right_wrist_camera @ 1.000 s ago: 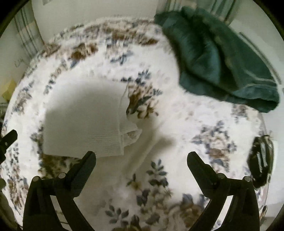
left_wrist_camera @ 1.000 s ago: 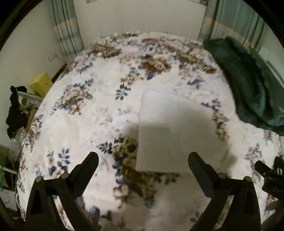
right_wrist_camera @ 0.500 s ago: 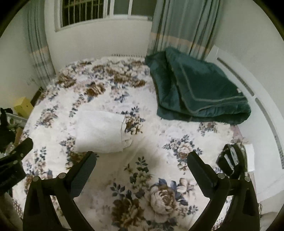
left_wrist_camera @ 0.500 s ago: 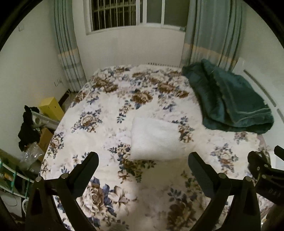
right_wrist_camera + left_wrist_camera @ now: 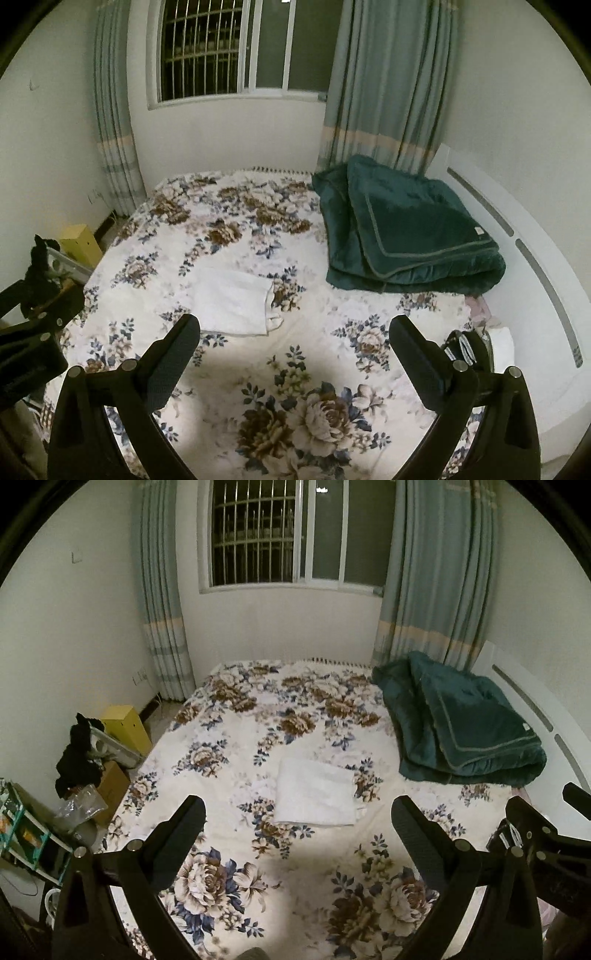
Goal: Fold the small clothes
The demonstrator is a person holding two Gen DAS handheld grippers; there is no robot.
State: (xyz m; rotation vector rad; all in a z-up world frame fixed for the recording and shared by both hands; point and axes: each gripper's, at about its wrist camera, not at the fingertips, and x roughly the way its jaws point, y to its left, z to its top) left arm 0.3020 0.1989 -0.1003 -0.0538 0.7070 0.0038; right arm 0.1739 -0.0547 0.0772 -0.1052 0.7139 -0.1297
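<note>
A small white garment [image 5: 314, 794] lies folded into a flat rectangle in the middle of the floral bedspread [image 5: 229, 760]. It also shows in the right wrist view [image 5: 232, 301], with a loose cuff at its right edge. My left gripper [image 5: 297, 812] is open and empty, held well back from and above the garment. My right gripper [image 5: 295, 328] is open and empty too, likewise far from the garment. The right gripper shows at the right edge of the left wrist view [image 5: 546, 853].
A folded dark green blanket [image 5: 461, 731] lies at the bed's back right, by the white headboard [image 5: 524, 243]. A yellow box [image 5: 125, 727], cardboard box and dark clutter [image 5: 79, 753] stand on the floor left of the bed. Window and curtains are behind.
Both grippers have pulled up and back from the bed, so the folded garment looks much smaller and the whole room has come into view. Both stayed open.
</note>
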